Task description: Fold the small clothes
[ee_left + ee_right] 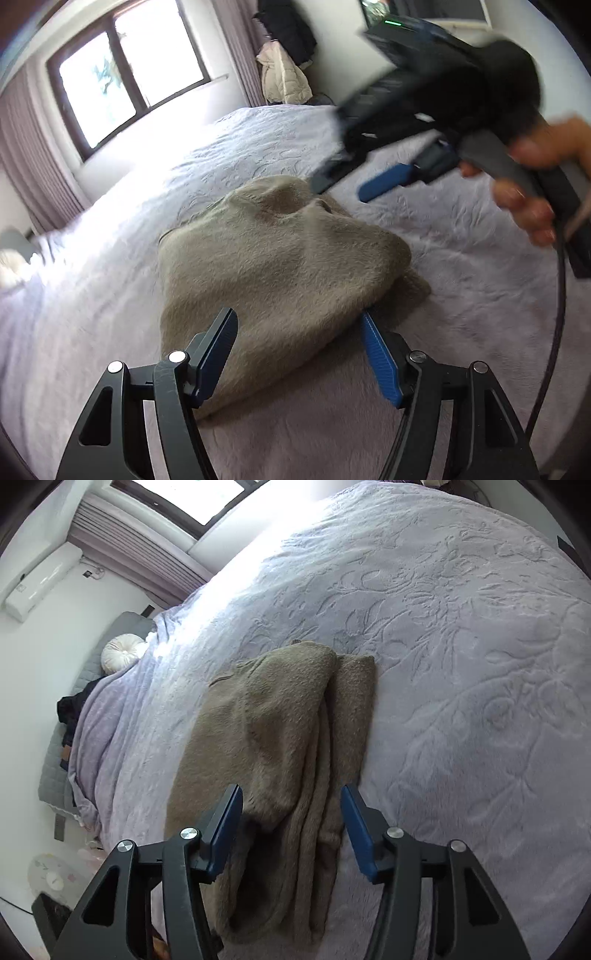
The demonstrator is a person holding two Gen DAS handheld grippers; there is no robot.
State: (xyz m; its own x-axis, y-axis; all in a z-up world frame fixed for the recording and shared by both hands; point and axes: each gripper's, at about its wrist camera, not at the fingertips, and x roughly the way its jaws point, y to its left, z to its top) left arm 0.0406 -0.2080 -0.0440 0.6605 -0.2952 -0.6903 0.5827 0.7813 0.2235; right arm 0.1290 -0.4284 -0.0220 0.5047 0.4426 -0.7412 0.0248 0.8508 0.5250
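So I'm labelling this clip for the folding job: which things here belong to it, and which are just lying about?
Part of the job:
- brown fleece garment, partly folded on the bed
- left tongs, open
- right tongs, open
- lilac bedspread, the work surface

Just lying about:
- round white cushion
- cream jacket hanging by the curtain
- dark clothes beside the bed

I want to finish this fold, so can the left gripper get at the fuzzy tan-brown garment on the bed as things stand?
Probably yes. The left gripper is open, its blue fingers straddling the near edge of the fuzzy tan-brown garment on the lilac embossed bedspread. Nothing lies between them; the right gripper is over its far side.
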